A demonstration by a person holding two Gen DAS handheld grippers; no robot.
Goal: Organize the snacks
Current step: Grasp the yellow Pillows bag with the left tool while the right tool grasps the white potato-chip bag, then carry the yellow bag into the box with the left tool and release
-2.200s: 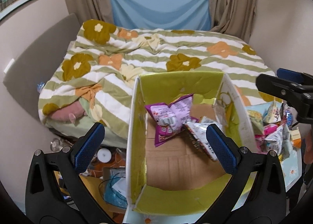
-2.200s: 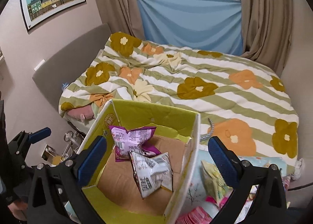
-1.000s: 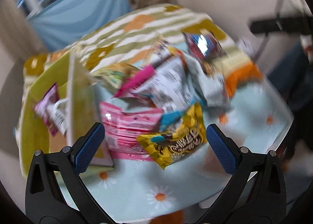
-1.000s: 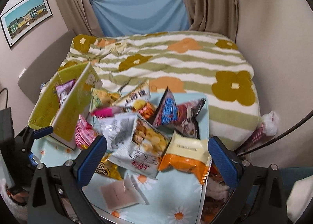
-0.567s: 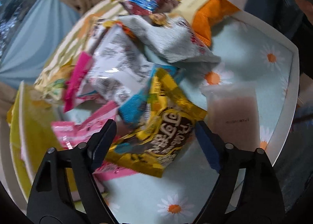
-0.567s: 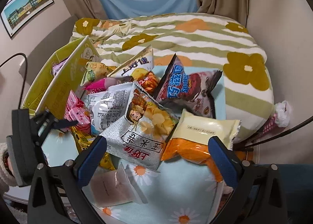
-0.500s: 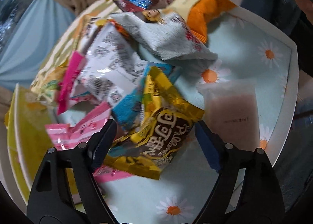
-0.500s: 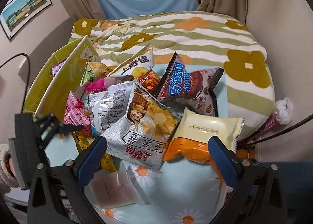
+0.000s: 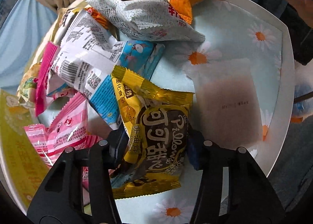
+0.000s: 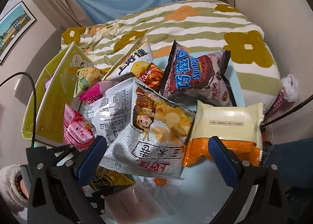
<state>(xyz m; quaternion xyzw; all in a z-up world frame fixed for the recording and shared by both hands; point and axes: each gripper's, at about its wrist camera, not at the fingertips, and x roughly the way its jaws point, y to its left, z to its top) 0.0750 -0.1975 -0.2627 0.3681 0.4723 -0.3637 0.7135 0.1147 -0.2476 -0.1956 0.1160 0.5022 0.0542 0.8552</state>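
The left gripper (image 9: 156,145) has its blue-padded fingers (image 9: 119,145) clenched on a crinkly yellow foil bag (image 9: 156,132), pinching its lower half at 6 o'clock in the left view. The bag lies at the near edge of a snack heap on a glossy daisy-print table (image 9: 260,34), just beside a flat frosted pouch (image 9: 228,106) at 3 o'clock. Above sit a white printed bag (image 9: 86,51) and pink striped packets (image 9: 66,128). The right gripper (image 10: 156,157) hangs released over a puffy grey chip bag (image 10: 154,138); an orange-and-cream pillow pack (image 10: 225,126) lies at 4 o'clock, a green carton (image 10: 54,94) at 9 o'clock
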